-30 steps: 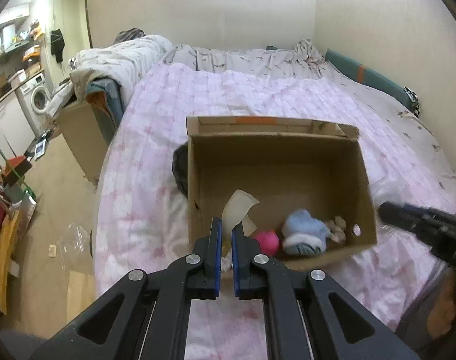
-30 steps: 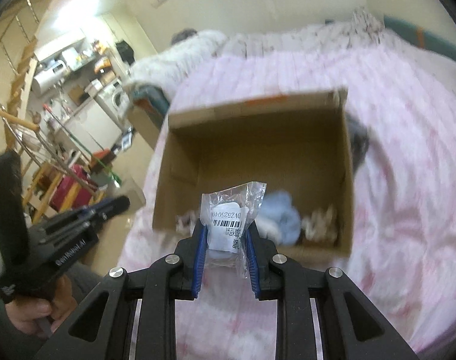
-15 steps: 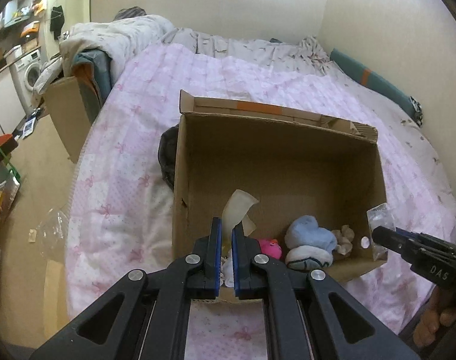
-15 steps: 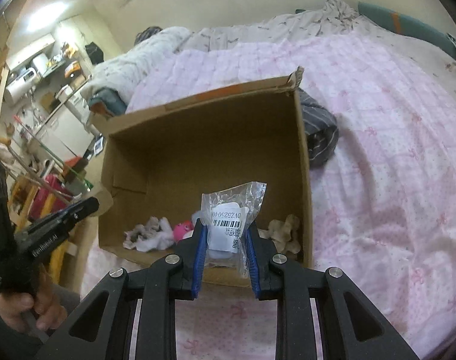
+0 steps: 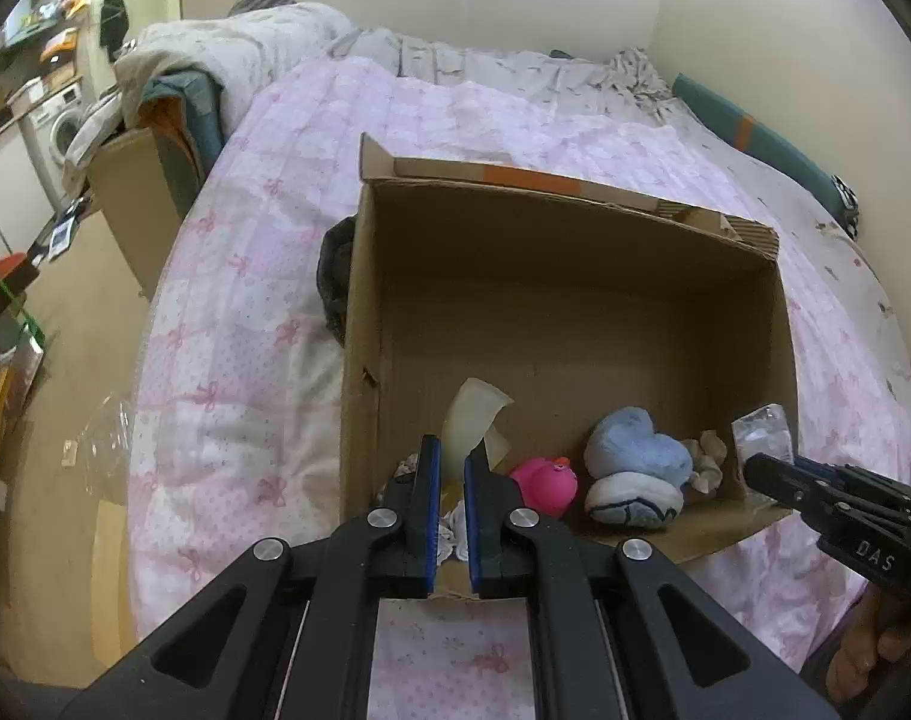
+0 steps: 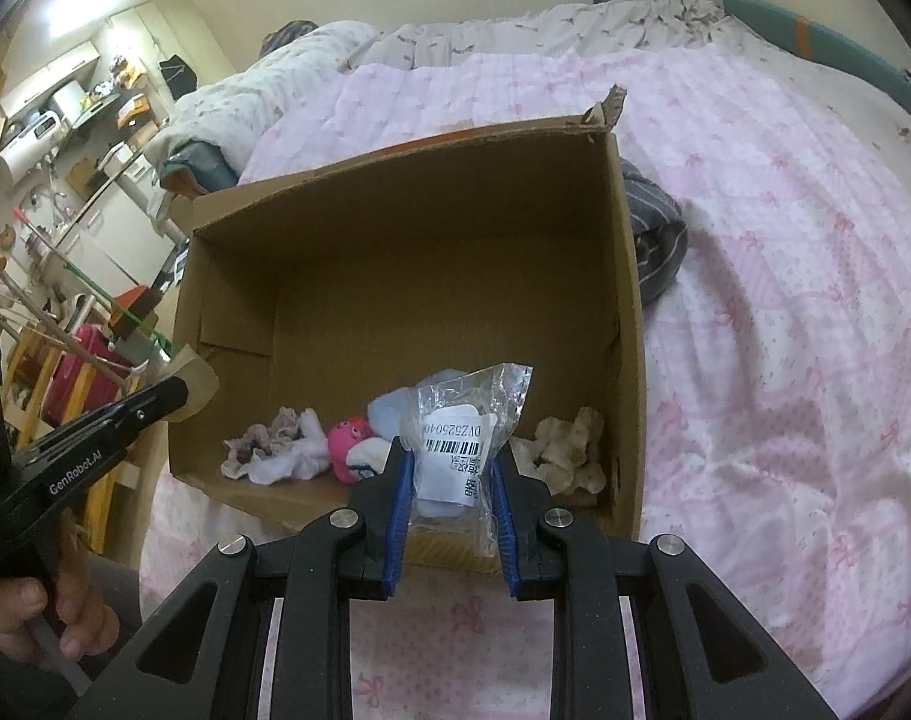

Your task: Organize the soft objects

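An open cardboard box stands on the pink bedspread. On its floor lie a pink toy, a blue plush, a white and grey cloth and a beige crumpled piece. My left gripper is shut on a thin cream sheet above the box's near left corner. My right gripper is shut on a clear plastic bag with a barcode label, at the box's near right rim.
A dark striped garment lies against the box's side on the bed. A second cardboard box under heaped bedding stands beside the bed. The floor at left holds clutter, with a washing machine beyond. Walls close the far side.
Both grippers have sunk and come nearer to the box, which now fills more of each view. Each still grips the same item.
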### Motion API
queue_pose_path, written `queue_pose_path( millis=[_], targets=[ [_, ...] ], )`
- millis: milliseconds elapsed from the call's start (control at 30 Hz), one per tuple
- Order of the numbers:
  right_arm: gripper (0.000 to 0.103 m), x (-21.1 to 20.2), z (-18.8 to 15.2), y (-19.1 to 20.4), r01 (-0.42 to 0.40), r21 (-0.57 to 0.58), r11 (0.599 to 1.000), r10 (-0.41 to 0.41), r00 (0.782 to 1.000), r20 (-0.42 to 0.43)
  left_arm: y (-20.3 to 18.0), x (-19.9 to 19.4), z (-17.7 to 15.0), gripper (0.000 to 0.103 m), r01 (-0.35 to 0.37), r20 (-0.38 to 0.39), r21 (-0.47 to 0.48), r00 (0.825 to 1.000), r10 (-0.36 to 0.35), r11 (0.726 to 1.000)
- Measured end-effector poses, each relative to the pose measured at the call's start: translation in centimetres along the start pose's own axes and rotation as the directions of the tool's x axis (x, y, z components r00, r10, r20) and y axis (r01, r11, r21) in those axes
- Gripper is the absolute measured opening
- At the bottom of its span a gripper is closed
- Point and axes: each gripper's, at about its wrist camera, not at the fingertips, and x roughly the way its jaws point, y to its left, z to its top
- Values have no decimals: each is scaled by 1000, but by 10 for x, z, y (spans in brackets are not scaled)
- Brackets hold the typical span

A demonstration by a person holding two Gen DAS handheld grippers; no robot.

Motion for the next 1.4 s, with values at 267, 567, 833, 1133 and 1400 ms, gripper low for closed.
queue_pose_path(
  millis=[267, 567, 833, 1133, 1400],
  targets=[
    [26, 8, -3, 7, -36, -15, 999, 36, 999, -40, -4, 4, -3, 7, 10, -9, 15, 1000, -10, 1000],
    [26, 8, -4, 3, -10, 13, 1000, 11, 999, -33, -1, 10, -6, 10, -1, -29, 1, 1000, 1, 1000],
    [26, 9, -3, 7, 7, 11, 1000, -6, 999, -33, -4, 10, -8, 63, -28, -47, 8, 998, 29, 1000],
    [26, 10, -3, 4, 11, 18, 1000, -10, 1000, -27, -2, 4, -6, 65, -26, -12, 1, 1000, 26, 1000],
    [27, -4, 0, 8, -12, 4, 1000, 11, 999, 53, -3, -1, -5, 65, -38, 11, 3, 999, 38, 999]
  ],
)
